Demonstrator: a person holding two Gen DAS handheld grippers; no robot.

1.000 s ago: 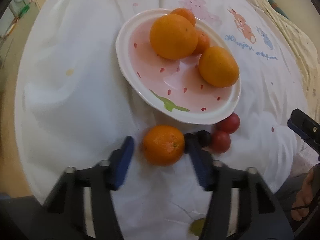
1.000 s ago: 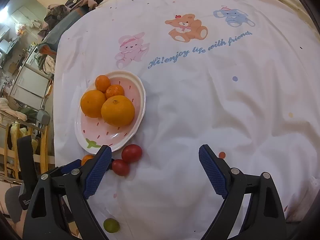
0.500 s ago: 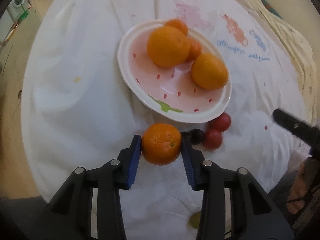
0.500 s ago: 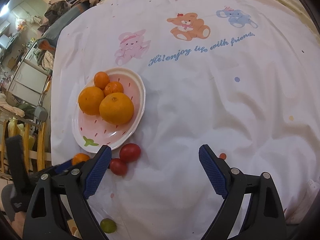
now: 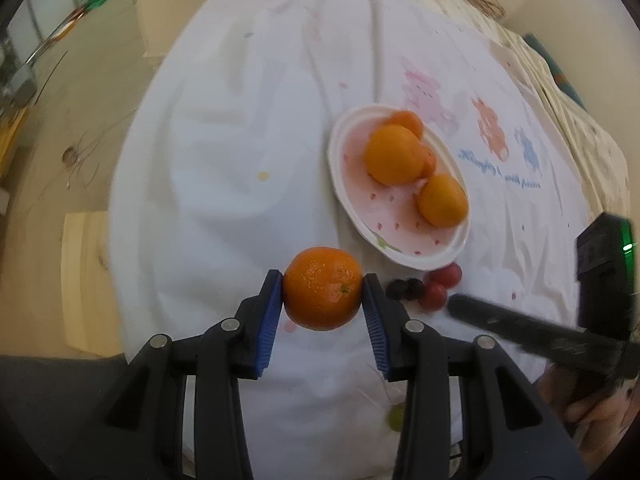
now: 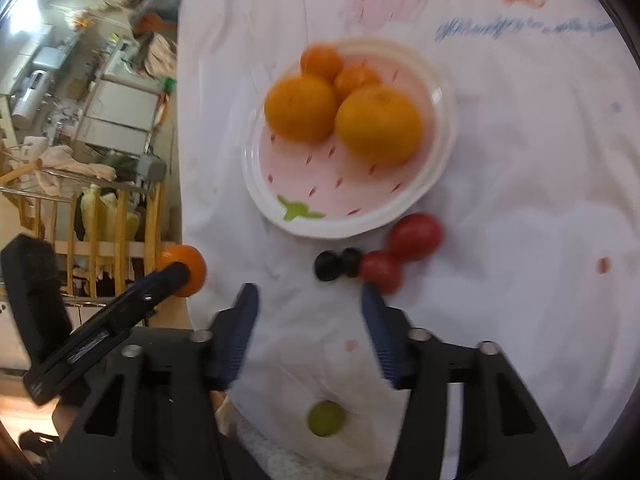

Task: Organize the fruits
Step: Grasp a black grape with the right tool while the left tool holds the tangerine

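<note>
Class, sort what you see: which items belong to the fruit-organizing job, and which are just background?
Job: mandarin in left gripper, plate of oranges, tomatoes, dark grapes, green grape, right gripper.

Background: tablecloth, drying rack.

Two close wrist views down onto the tablecloth (image 5: 224, 184), both sharing the plate (image 6: 442, 148).

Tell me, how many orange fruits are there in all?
5. Four sit on the pink plate: two large ones in front, two small ones behind. The fifth orange is clamped in the left gripper. More could hide behind them.
</note>
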